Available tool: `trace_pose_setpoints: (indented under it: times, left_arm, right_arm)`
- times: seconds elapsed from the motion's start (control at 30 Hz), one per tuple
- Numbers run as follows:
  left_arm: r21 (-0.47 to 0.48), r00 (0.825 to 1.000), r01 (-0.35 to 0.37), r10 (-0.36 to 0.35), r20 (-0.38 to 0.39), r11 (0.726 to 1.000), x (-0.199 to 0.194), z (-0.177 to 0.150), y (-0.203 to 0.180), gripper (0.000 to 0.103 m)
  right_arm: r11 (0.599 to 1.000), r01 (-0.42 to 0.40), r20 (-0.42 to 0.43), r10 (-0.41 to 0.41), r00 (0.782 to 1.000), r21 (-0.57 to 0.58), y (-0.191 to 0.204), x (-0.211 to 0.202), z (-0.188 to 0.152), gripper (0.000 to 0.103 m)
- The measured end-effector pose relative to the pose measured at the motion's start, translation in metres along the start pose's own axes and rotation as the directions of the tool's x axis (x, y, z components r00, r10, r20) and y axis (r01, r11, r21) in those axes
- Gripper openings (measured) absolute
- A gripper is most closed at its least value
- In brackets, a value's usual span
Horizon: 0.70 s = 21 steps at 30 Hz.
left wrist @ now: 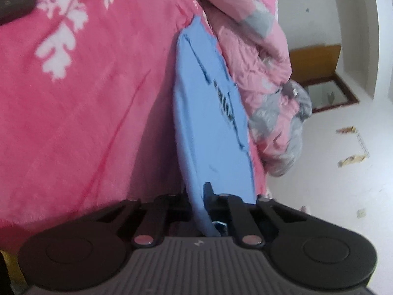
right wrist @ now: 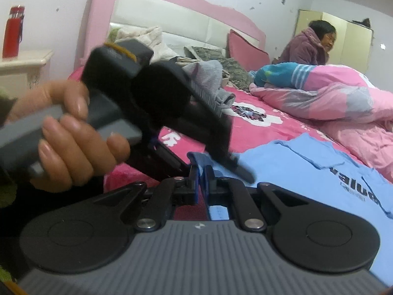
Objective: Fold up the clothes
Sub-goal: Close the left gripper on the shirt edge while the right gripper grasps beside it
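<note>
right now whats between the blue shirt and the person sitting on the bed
In the right wrist view, a crumpled pink quilt lies between the blue shirt and the seated person.

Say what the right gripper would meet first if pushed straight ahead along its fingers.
Probably the left gripper, close ahead; the right gripper is itself shut on the blue T-shirt. Depth is unclear.

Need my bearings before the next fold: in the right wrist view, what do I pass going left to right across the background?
Red bottle on the nightstand → pink headboard → pink pillow → seated person → wardrobe.
</note>
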<state>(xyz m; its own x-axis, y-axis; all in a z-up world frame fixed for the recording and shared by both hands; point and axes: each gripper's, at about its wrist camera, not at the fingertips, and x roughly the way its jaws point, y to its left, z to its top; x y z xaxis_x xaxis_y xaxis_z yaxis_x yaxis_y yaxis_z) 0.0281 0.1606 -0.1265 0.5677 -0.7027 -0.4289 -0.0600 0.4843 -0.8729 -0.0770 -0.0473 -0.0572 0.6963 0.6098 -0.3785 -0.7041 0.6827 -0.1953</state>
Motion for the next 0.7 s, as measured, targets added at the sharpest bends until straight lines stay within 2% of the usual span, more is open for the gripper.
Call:
trace_pose_setpoints:
  times: [0.07,0.13,0.2,0.27,0.33,0.4,0.47,0.53,0.6,0.7]
  left_arm:
    - [0.027,1.0,-0.024,0.024,0.005,0.999,0.001,-0.002,-0.002,0.007]
    - [0.052,0.999,-0.054,0.053,0.007,0.997,0.002,-0.002,-0.003,0.007]
    - [0.068,0.996,-0.084,0.084,0.007,0.994,0.003,-0.003,-0.002,0.006]
    - [0.068,0.996,-0.087,0.087,0.007,0.994,0.001,-0.005,-0.002,0.006]
    - [0.074,0.996,-0.093,0.092,0.012,0.993,0.0,-0.006,-0.002,0.006]
    - [0.094,0.994,-0.109,0.108,0.018,0.99,-0.001,-0.008,-0.004,0.006]
    - [0.122,0.992,-0.129,0.127,0.024,0.984,0.0,-0.009,-0.008,0.006]
    - [0.14,0.99,-0.143,0.141,0.029,0.98,0.0,-0.011,-0.011,0.006]
    - [0.154,0.988,-0.155,0.152,0.034,0.976,0.0,-0.012,-0.013,0.006]
    - [0.169,0.986,-0.168,0.164,0.038,0.971,-0.002,-0.014,-0.016,0.006]
  right_arm:
    - [0.998,-0.016,0.002,0.016,1.0,0.064,-0.012,-0.012,-0.004,0.014]
    - [0.986,-0.007,-0.003,0.007,1.0,0.164,-0.032,-0.031,-0.014,0.034]
    - [0.956,0.073,-0.028,-0.068,0.997,0.285,-0.062,-0.057,-0.03,0.041]
    - [0.897,0.174,-0.066,-0.161,0.985,0.406,-0.096,-0.085,-0.049,0.043]
    - [0.791,0.306,-0.116,-0.29,0.95,0.529,-0.14,-0.116,-0.076,0.044]
    - [0.648,0.416,-0.176,-0.403,0.898,0.638,-0.181,-0.152,-0.1,0.044]
    - [0.511,0.469,-0.221,-0.472,0.853,0.72,-0.213,-0.182,-0.124,0.044]
    - [0.403,0.495,-0.267,-0.501,0.823,0.769,-0.237,-0.2,-0.146,0.044]
    - [0.336,0.494,-0.303,-0.484,0.821,0.801,-0.251,-0.204,-0.165,0.044]
    - [0.247,0.43,-0.299,-0.431,0.851,0.868,-0.263,-0.205,-0.192,0.042]
